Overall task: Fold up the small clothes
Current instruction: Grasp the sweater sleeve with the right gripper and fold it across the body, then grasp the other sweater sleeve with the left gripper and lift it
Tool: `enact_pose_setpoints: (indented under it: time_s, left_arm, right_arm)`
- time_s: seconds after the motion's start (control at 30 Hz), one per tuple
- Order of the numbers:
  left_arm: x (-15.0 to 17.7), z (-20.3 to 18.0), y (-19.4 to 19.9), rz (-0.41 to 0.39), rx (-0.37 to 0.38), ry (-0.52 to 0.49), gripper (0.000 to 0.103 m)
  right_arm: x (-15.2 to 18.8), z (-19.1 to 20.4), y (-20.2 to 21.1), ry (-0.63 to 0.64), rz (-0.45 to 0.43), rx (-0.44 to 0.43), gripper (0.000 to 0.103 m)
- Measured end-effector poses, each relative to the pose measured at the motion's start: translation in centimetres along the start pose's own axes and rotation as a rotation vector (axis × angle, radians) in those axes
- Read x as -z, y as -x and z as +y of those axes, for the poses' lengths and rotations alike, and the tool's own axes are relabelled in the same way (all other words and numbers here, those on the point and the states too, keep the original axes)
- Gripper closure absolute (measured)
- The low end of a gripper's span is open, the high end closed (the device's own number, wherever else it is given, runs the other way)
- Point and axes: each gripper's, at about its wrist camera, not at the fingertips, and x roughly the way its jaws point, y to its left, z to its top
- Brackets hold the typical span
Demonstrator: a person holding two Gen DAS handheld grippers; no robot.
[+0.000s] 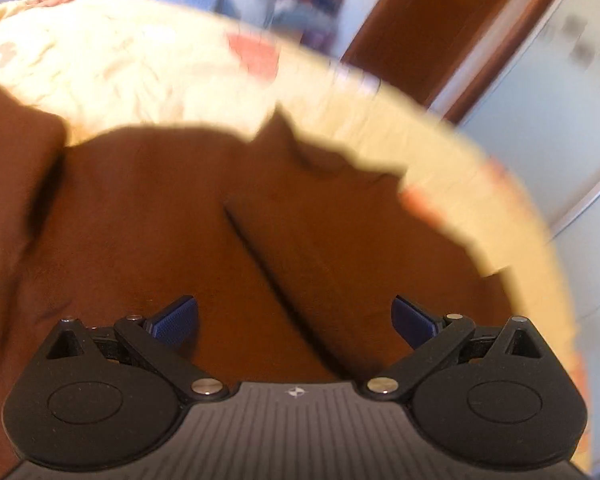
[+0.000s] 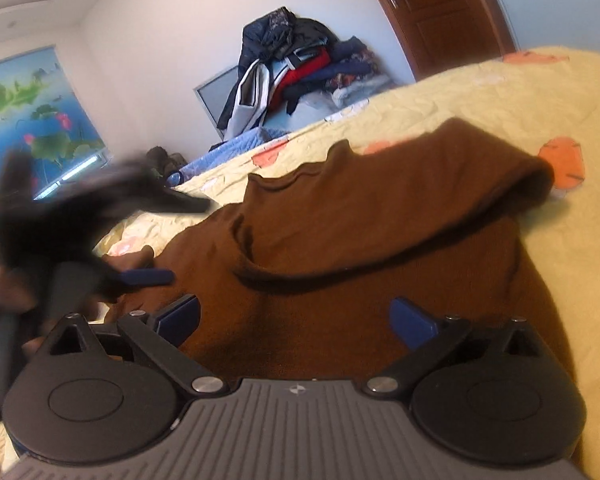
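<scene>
mid-fold: brown top point(image 2: 380, 240) lies on bed point(image 2: 500, 92), one flap doubled over its middle. your left tongs point(image 1: 294, 318) apart, empty, above top. right tongs point(image 2: 294, 320) apart, empty, at top's near edge. next, i judge: pinch loose edge, lift clear, lay square. clothes pile point(image 2: 300, 64) well beyond top, no obstacle.

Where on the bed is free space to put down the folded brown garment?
Bare yellow bedspread lies beyond the brown garment, toward the door, and along its right edge. The left side is crowded: the left tongs are there, and a clothes pile stands behind.
</scene>
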Motion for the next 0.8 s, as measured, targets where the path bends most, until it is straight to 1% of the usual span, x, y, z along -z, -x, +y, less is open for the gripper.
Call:
enact_pose_setpoints:
  time_s: [0.03,0.13,0.17,0.2,0.23,0.27,0.33,0.37,0.47,0.5,0.53,0.6,0.63,0.67,0.7,0.73,0.8]
  left_arm:
    - [-0.3,-0.8,-1.0,0.015,-0.020,-0.025,0.000]
    - [-1.3,-2.5,-3.0,0.018,-0.093,-0.093,0.000]
    - [-1.6,-2.6,-3.5,0.018,-0.120,-0.110,0.002]
    - [-1.5,-2.5,-3.6,0.009,-0.133,-0.116,0.006]
    - [-1.7,-2.2,-3.5,-0.007,-0.141,-0.116,0.021]
    - [-1.7,-1.7,-3.0,-0.023,-0.142,-0.108,0.039]
    - [-1.9,-0.5,-2.1,-0.033,-0.123,-0.069,0.053]
    - [-2.0,0.0,-1.7,-0.042,-0.111,-0.052,0.068]
    - [-2.4,0.9,-1.0,-0.072,-0.106,-0.051,0.091]
    - [-2.5,1.0,-0.4,-0.092,-0.099,-0.050,0.091]
    - [-2.4,0.9,0.6,-0.132,-0.084,-0.053,0.091]
    - [-2.1,0.8,3.8,-0.262,-0.042,-0.091,0.092]
    - [-1.6,1.0,5.8,-0.352,-0.040,-0.112,0.092]
    - [-1.2,1.5,6.9,-0.405,-0.056,-0.120,0.092]
    - [-1.0,2.3,7.5,-0.431,-0.081,-0.120,0.092]
    - [-0.9,3.2,7.4,-0.422,-0.099,-0.113,0.092]
    - [-0.8,6.3,5.4,-0.339,-0.165,-0.058,0.092]
  right_arm:
    - [0.4,-0.3,0.1,-0.006,0.000,-0.007,0.001]
    - [0.6,-1.0,0.2,-0.029,-0.005,-0.028,0.000]
    - [0.7,-1.1,0.3,-0.036,-0.005,-0.033,0.000]
    - [0.7,-1.1,0.3,-0.042,-0.006,-0.036,0.000]
    - [0.7,-1.2,0.3,-0.044,-0.005,-0.039,0.000]
    - [0.7,-1.2,0.3,-0.045,-0.005,-0.042,0.000]
    - [0.7,-1.2,0.3,-0.048,-0.005,-0.046,0.000]
    - [0.7,-1.3,0.3,-0.051,-0.005,-0.048,0.000]
    - [0.6,-1.5,0.2,-0.061,-0.006,-0.058,0.000]
    - [0.6,-1.6,0.2,-0.065,-0.006,-0.061,0.000]
    - [0.6,-1.7,0.2,-0.068,-0.007,-0.064,0.000]
    - [0.6,-1.8,0.2,-0.072,-0.007,-0.067,0.000]
    - [0.6,-1.9,0.2,-0.074,-0.008,-0.068,0.000]
    - [0.6,-2.0,0.2,-0.074,-0.008,-0.070,0.000]
    - [0.6,-2.0,0.2,-0.075,-0.008,-0.070,0.000]
    - [0.6,-2.0,0.2,-0.075,-0.008,-0.070,0.000]
    - [0.6,-1.9,0.1,-0.074,-0.007,-0.070,0.000]
